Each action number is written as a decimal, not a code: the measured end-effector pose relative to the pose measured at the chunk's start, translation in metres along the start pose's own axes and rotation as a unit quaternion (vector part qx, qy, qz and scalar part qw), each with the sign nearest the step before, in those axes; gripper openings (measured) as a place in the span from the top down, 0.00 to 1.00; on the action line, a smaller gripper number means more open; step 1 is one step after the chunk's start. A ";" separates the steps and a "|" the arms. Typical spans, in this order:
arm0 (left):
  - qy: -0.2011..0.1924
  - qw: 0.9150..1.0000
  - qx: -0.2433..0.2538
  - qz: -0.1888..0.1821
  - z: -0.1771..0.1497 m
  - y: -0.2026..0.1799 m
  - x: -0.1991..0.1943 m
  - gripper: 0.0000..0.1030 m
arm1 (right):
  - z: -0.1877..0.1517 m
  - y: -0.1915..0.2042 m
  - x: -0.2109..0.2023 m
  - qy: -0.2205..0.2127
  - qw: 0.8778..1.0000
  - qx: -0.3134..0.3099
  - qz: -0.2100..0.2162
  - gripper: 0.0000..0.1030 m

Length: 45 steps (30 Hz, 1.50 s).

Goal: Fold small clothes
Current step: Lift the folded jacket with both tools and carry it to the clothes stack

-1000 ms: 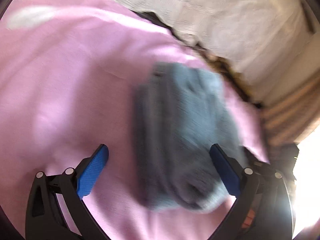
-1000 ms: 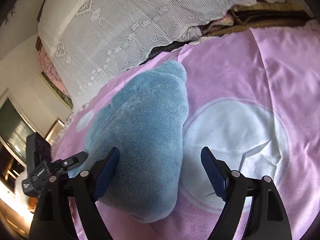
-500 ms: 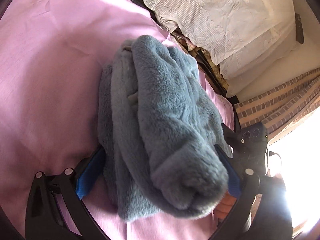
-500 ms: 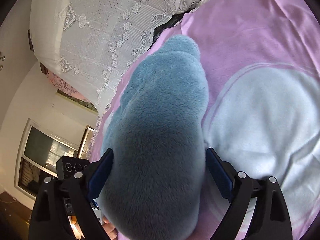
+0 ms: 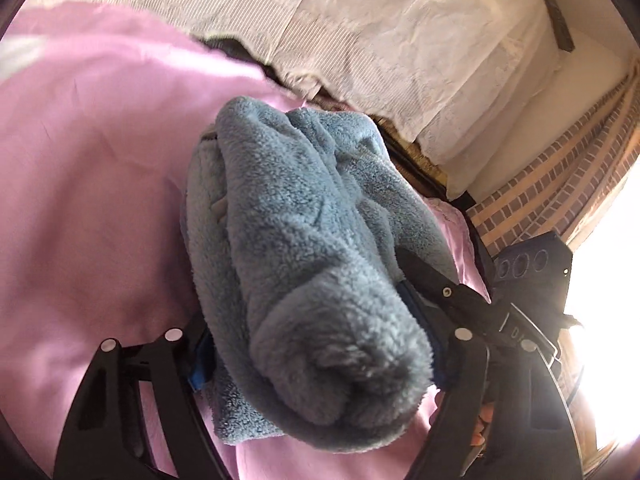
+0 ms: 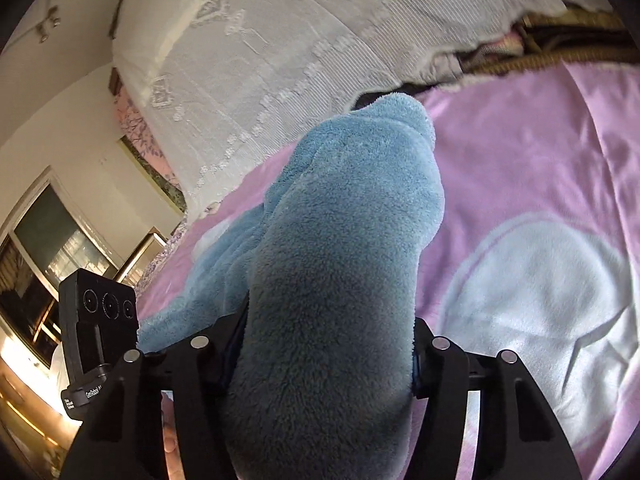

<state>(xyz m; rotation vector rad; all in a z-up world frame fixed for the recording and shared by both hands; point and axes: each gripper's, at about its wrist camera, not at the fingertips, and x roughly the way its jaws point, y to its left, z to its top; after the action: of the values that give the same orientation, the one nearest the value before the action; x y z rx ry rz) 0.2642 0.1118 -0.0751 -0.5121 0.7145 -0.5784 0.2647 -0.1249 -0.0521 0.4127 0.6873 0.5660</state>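
Note:
A folded blue fleece garment [image 5: 304,264] lies bundled on the pink blanket [image 5: 88,184]. My left gripper [image 5: 320,344] is shut on one end of the bundle, its jaws pressed into the fleece on both sides. My right gripper [image 6: 324,356] is shut on the other end of the same garment [image 6: 344,248], the fleece bulging up between its jaws. The right gripper's body [image 5: 524,280] shows at the right of the left wrist view, and the left gripper's body [image 6: 100,320] shows at the left of the right wrist view.
White lace-covered pillows [image 6: 280,48] lie along the head of the bed behind the garment. The pink blanket carries a pale round print [image 6: 540,304] to the right. A brick-pattern wall [image 5: 560,184] and a bright window stand at the right; furniture and a mirror [image 6: 48,240] at the left.
Both grippers have closed from open onto the two ends of the fleece bundle. The bundle is squeezed narrower between the jaws.

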 end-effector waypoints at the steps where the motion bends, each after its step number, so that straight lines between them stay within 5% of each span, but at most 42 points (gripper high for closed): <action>1: -0.010 1.000 0.009 0.004 0.000 -0.006 -0.011 0.27 | 0.001 0.008 -0.005 -0.005 1.000 -0.004 0.009 0.40; 8: -0.069 0.995 0.048 0.057 0.004 -0.031 -0.107 0.27 | 0.003 0.079 -0.023 -0.009 0.995 -0.034 0.090 0.40; 12: -0.093 0.987 0.054 0.116 0.005 -0.034 -0.181 0.27 | 0.000 0.135 -0.009 0.016 0.987 -0.036 0.153 0.40; 24: -0.195 0.935 0.020 0.295 -0.008 -0.009 -0.441 0.24 | -0.036 0.393 0.047 0.118 0.935 -0.083 0.324 0.40; 28: -0.210 0.923 -0.020 0.322 -0.023 0.030 -0.489 0.23 | -0.069 0.443 0.075 0.157 0.929 -0.082 0.326 0.40; 32: -0.193 0.926 -0.075 0.316 -0.041 0.089 -0.500 0.21 | -0.113 0.464 0.100 0.181 0.937 -0.116 0.275 0.40; 35: -0.173 0.926 -0.097 0.322 -0.058 0.139 -0.487 0.04 | -0.140 0.462 0.124 0.202 0.944 -0.148 0.216 0.35; 42: -0.189 0.920 -0.075 0.334 -0.065 0.143 -0.481 0.04 | -0.148 0.457 0.127 0.193 0.943 -0.165 0.213 0.33; 45: -0.197 0.921 -0.083 0.325 -0.067 0.142 -0.488 0.04 | -0.139 0.456 0.126 0.193 0.943 -0.160 0.220 0.21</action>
<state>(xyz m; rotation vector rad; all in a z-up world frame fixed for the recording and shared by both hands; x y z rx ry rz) -0.0407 0.5134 0.0166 -0.4914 0.5044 0.2112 0.0899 0.3290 0.0317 0.1451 0.8661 1.1873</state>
